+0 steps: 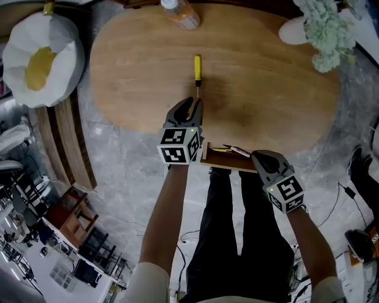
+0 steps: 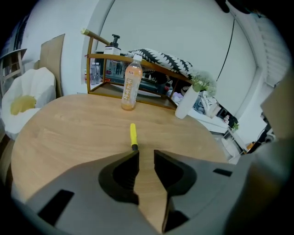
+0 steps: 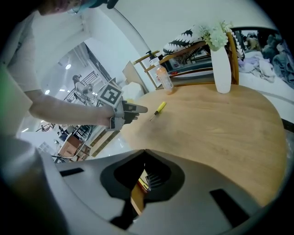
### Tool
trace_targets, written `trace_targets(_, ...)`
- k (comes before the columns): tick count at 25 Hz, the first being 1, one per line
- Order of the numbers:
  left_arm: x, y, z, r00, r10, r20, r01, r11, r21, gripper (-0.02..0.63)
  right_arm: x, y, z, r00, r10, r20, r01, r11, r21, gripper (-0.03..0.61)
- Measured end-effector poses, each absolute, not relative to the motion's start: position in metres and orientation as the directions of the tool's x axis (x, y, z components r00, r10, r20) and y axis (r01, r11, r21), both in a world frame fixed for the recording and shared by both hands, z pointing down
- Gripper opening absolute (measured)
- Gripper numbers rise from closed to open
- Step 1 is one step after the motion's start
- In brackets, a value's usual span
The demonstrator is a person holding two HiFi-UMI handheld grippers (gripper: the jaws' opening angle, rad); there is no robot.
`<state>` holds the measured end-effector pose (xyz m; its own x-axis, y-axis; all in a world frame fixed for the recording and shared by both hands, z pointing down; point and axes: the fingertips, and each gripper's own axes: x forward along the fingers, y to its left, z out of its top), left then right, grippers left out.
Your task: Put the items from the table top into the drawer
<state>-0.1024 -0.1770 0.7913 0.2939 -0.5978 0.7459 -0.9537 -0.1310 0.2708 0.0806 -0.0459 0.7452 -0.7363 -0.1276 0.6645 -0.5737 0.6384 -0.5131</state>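
Note:
A yellow-handled screwdriver [image 1: 198, 70] [image 2: 133, 135] [image 3: 159, 108] lies on the oval wooden table [image 1: 266, 89], its dark tip towards me. My left gripper [image 1: 194, 102] [image 2: 146, 153] [image 3: 140, 109] hovers just short of that tip, its jaws open with only bare tabletop between them. My right gripper [image 1: 256, 155] [image 3: 144, 150] is shut and empty, held over the open wooden drawer [image 1: 231, 165] at the table's near edge. Small yellow and black items [image 1: 228, 150] lie in the drawer.
An orange drink bottle [image 1: 180, 13] [image 2: 130, 88] stands at the table's far edge. At the far right is a white vase of pale flowers [image 1: 296, 29] [image 3: 221, 69]. A white and yellow flower-shaped cushion [image 1: 41, 59] sits left of the table, and a wooden shelf [image 2: 151, 69] stands behind it.

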Motion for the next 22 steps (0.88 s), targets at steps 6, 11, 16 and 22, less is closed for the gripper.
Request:
trace_targets(6,-0.11,-0.206,0.821,0.23,-0.547,0.805,-0.973,-0.115,0.2,0.134,0.086,-0.052,0.75,-0.737,-0.117,0.665,-0.57,0.636,-0.52,0.02)
trace_targets(11,-0.111,-0.216,0.843,0.172,-0.496,0.851,-0.985,-0.105,0.138,0.158,0.097,-0.054,0.756,-0.73,-0.116,0.674,-0.58,0.626,-0.52,0.02)
trace_targets(16,-0.113,-0.219,0.855,0.139,-0.476,0.868,-0.99,-0.099,0.104,0.147,0.105,-0.059,0.76,-0.726,-0.124,0.677,-0.59,0.619,-0.519,0.02)
trace_targets(22,-0.113,-0.219,0.854,0.136,-0.499,0.856,-0.989,-0.113,0.091,0.069,0.113,-0.059,0.769,-0.719,-0.129,0.683,-0.6,0.611,-0.515,0.02)
